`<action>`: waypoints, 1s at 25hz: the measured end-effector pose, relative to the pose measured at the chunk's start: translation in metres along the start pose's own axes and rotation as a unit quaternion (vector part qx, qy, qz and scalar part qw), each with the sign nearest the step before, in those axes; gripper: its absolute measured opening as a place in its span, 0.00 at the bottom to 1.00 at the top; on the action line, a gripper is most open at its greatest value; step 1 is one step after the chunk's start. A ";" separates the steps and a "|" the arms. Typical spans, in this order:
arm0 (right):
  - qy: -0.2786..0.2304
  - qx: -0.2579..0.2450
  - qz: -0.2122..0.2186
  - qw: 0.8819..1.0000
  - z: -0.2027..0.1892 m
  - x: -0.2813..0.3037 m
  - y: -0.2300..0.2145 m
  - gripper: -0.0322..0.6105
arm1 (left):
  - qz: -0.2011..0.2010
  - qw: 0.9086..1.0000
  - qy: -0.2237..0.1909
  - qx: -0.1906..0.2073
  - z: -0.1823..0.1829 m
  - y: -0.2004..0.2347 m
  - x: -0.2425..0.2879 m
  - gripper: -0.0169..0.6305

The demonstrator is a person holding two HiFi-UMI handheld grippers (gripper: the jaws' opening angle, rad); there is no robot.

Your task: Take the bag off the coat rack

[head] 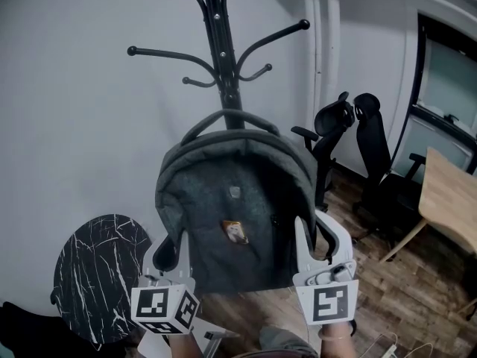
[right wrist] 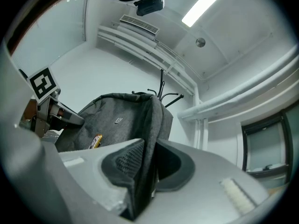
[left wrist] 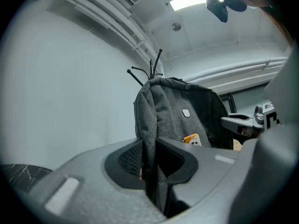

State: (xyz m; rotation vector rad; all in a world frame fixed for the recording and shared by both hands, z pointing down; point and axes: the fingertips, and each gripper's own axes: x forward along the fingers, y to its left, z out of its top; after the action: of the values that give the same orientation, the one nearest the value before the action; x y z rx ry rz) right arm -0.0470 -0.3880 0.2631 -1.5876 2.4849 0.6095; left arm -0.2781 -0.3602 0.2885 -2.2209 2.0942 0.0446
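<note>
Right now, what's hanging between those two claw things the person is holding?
The grey backpack: the left gripper and right gripper each pinch one side edge of it, as the head view shows.

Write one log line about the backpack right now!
backpack: upright, in front of coat rack | left gripper: shut on its left edge | right gripper: shut on its right edge

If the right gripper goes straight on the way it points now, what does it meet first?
The grey bag, whose side edge its jaws pinch. Beyond it, perhaps the coat rack, though depth is unclear.
</note>
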 end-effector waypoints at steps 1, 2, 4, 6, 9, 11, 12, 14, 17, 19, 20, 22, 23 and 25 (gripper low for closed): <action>0.001 -0.001 0.001 1.000 0.001 -0.003 0.001 0.15 | 0.000 1.000 0.001 -0.001 0.000 -0.001 -0.004 0.13; 0.003 -0.001 0.001 1.000 0.002 -0.007 0.002 0.15 | 0.001 1.000 0.002 -0.001 0.000 -0.001 -0.008 0.13; 0.007 0.001 0.002 1.000 0.004 -0.014 0.005 0.15 | 0.001 1.000 0.004 -0.003 -0.001 -0.002 -0.016 0.13; 0.012 0.001 0.004 1.000 0.005 -0.022 0.008 0.15 | 0.001 1.000 0.006 -0.004 -0.002 -0.004 -0.024 0.13; 0.015 0.005 0.004 1.000 0.006 -0.033 0.011 0.15 | 0.001 1.000 0.010 -0.005 -0.004 -0.007 -0.035 0.13; 0.017 0.007 0.004 1.000 0.007 -0.040 0.014 0.15 | 0.001 1.000 0.011 -0.006 -0.005 -0.008 -0.043 0.13; 0.018 0.008 0.003 1.000 0.008 -0.043 0.015 0.15 | 0.001 1.000 0.012 -0.006 -0.005 -0.009 -0.047 0.13; 0.018 0.008 0.003 1.000 0.012 -0.049 0.019 0.15 | 0.001 1.000 0.013 -0.007 -0.005 -0.009 -0.055 0.13; 0.015 0.010 0.005 1.000 0.016 -0.058 0.024 0.15 | 0.003 1.000 0.012 -0.007 -0.004 -0.009 -0.066 0.13; 0.014 0.014 0.004 1.000 0.018 -0.065 0.026 0.15 | 0.004 1.000 0.012 -0.007 -0.004 -0.009 -0.073 0.13; 0.015 0.015 0.003 1.000 0.019 -0.070 0.028 0.15 | 0.004 1.000 0.012 -0.007 -0.005 -0.010 -0.077 0.13; 0.017 0.013 0.002 1.000 0.020 -0.080 0.031 0.15 | 0.002 1.000 0.011 -0.008 -0.007 -0.012 -0.086 0.13; 0.017 0.011 0.001 1.000 0.022 -0.083 0.032 0.15 | 0.001 1.000 0.011 -0.009 -0.007 -0.013 -0.090 0.13; 0.013 0.007 0.001 1.000 0.026 -0.087 0.032 0.15 | 0.000 1.000 0.012 -0.011 -0.007 -0.015 -0.095 0.13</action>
State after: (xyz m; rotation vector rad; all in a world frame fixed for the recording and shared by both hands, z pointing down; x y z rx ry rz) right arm -0.0402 -0.2924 0.2758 -1.5997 2.5043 0.5748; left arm -0.2693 -0.2655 0.3040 -2.2460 2.1152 0.0422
